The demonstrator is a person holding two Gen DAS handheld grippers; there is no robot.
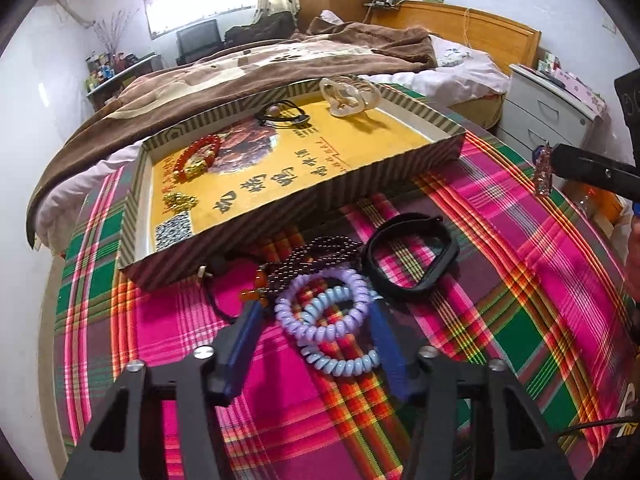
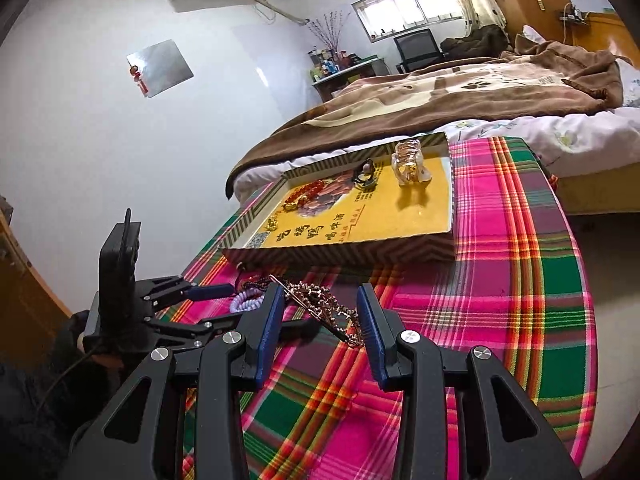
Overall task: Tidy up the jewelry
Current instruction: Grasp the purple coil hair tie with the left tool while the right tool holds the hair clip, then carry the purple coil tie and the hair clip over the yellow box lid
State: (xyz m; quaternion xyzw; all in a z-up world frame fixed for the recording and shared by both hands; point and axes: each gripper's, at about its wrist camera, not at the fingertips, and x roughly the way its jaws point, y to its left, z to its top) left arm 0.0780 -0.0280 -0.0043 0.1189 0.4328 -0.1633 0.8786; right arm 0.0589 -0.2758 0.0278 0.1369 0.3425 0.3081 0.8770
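Note:
My left gripper (image 1: 316, 312) is open, its blue pads on either side of a purple spiral band (image 1: 320, 312) and a light blue spiral band (image 1: 340, 354) on the plaid cloth. Dark bead strings (image 1: 316, 256) and a black wristband (image 1: 412, 260) lie just beyond. The yellow-bottomed box (image 1: 248, 240) holds a red bead bracelet (image 1: 198, 156), gold charm (image 1: 180, 200), black cord (image 1: 282, 114) and clear clip (image 1: 350, 94). My right gripper (image 2: 320, 312) grips a rhinestone hair clip (image 2: 324, 308) above the cloth; it shows in the left wrist view (image 1: 543, 174).
The round table carries a pink, green and orange plaid cloth (image 2: 520, 280). A bed with a brown blanket (image 1: 260, 68) lies right behind the box. White drawers (image 1: 548, 108) stand at the right. The left gripper's body (image 2: 132, 292) is at the right gripper's left.

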